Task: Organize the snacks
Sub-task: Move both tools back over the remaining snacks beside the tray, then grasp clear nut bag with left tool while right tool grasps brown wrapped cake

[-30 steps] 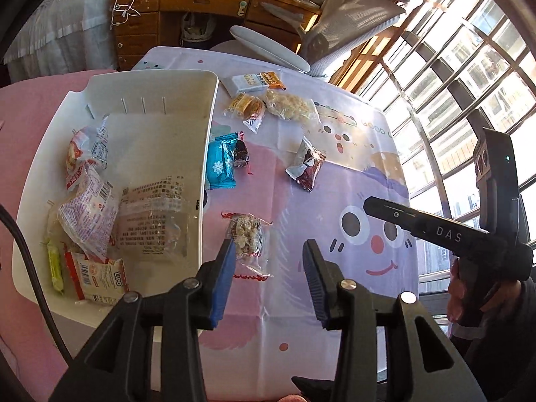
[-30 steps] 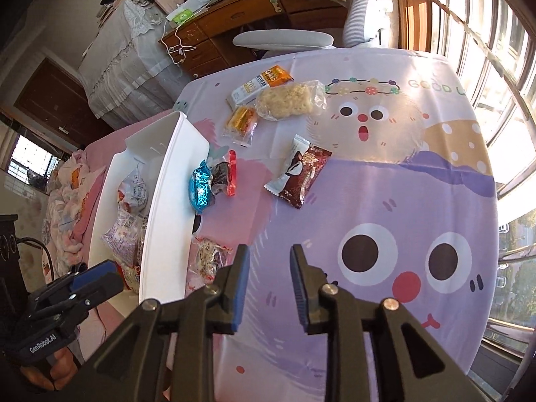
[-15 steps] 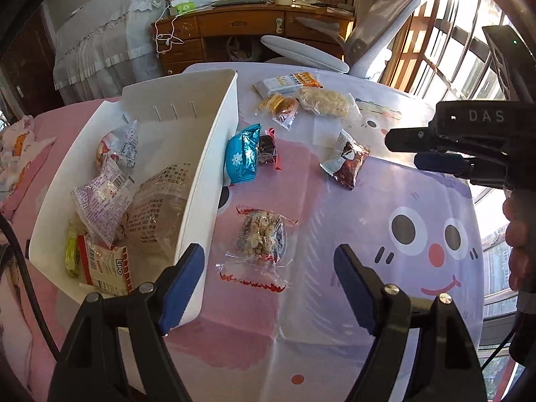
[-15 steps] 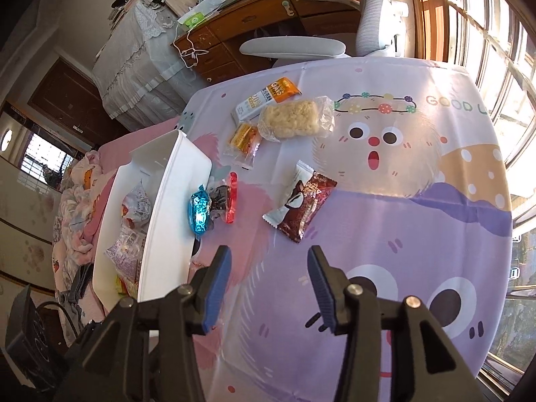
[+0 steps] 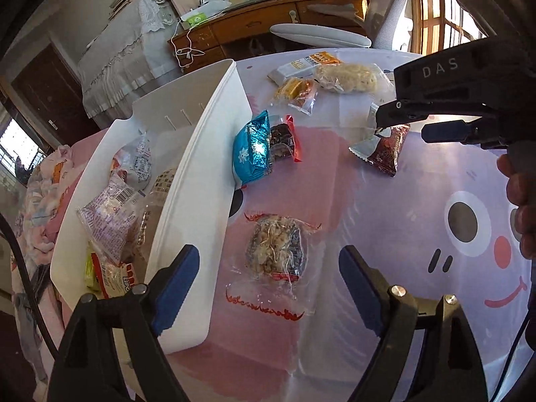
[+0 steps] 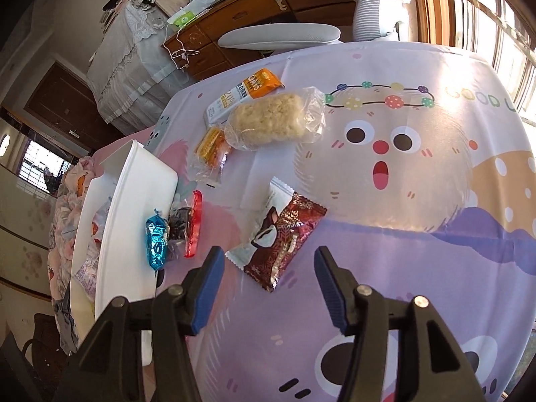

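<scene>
**A:** Snacks all over our desk (image 6: 435, 268); we've got the left hand-held gripper (image 5: 268, 278) spread wide, gripping nothing, hovering over the clear nut-cluster packet (image 5: 276, 251), which lies flat just beside the white bin (image 5: 201, 184).

**B:** Yep; bin's got several wrapped snacks in it; the blue foil packet (image 5: 253, 149) leans right against its outer wall, with the dark snack with red ends (image 5: 284, 139) touching that one.

**A:** And our right hand-held gripper (image 6: 268, 288)?

**B:** Also released, fingers apart, nothing between them; it's pointed at the maroon packet (image 6: 284, 238) lying flat on the cloth; further back we see the pale rice cake (image 6: 271, 122) partly over the orange-and-white bar (image 6: 244, 93), and the small yellow-orange packet (image 6: 211, 147) near them.
</scene>
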